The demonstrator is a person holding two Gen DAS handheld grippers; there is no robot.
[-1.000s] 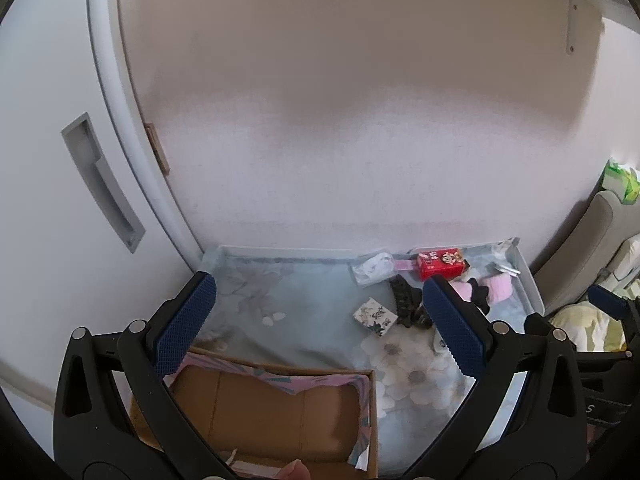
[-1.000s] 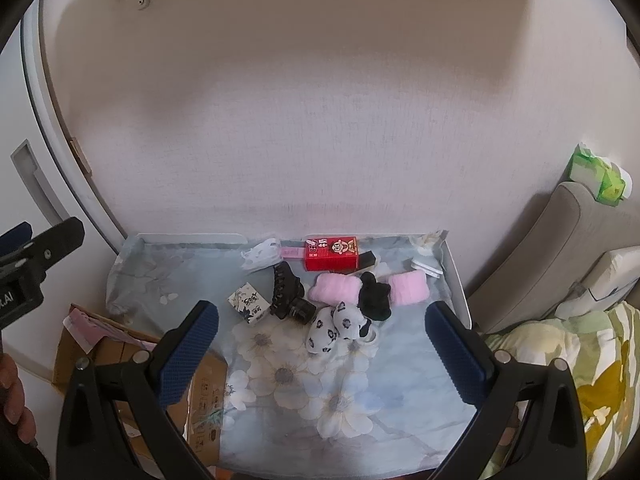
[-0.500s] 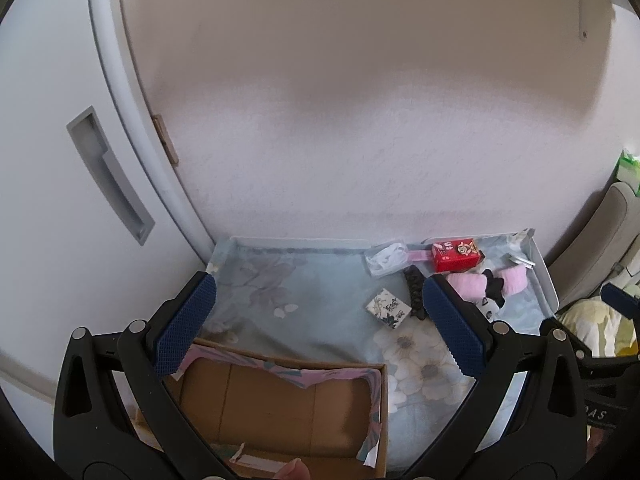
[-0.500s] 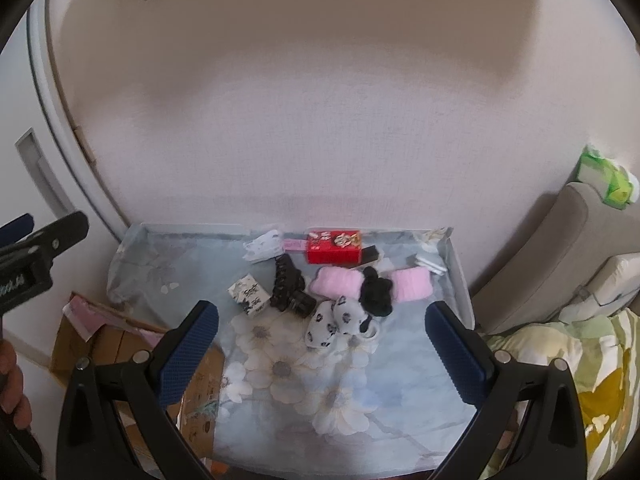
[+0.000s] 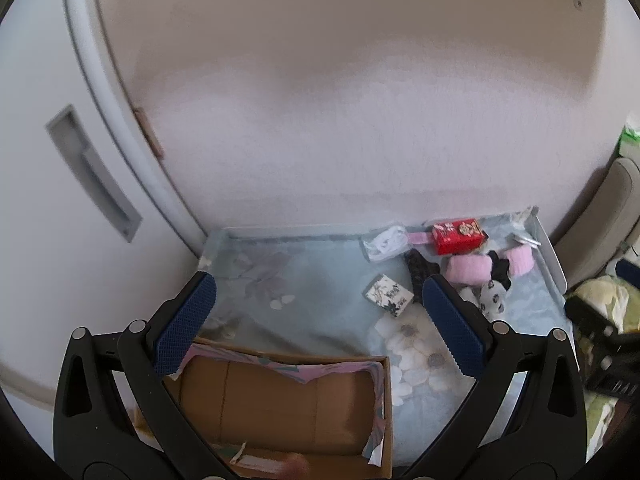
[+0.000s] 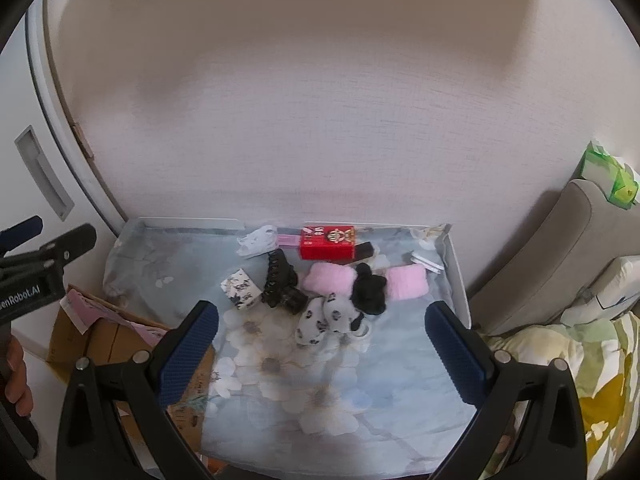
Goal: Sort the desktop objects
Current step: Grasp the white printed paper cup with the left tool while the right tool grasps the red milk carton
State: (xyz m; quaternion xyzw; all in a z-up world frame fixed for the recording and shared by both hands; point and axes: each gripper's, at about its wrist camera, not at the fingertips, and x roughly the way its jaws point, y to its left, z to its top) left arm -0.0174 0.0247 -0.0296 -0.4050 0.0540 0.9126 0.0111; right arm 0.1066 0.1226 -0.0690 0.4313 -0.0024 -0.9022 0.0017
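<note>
Here, both left tongs (image 5: 318, 322) and right tongs (image 6: 322, 350) are gaping wide, holding nothing; ahead of them are lying two fluffy pink hair bands (image 6: 329, 277), one red rectangular carton (image 6: 328, 242), one black claw clip (image 6: 281, 284).

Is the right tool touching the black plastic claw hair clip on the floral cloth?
Apart. The right wrist view shows the right tool open, with bare cloth between it and the hair clip.

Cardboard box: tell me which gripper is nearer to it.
Left. The left gripper hangs open right over the cardboard box, whose open top fills the space below it. The right gripper hangs open over the flowered cloth, with the box off to its left.
</note>
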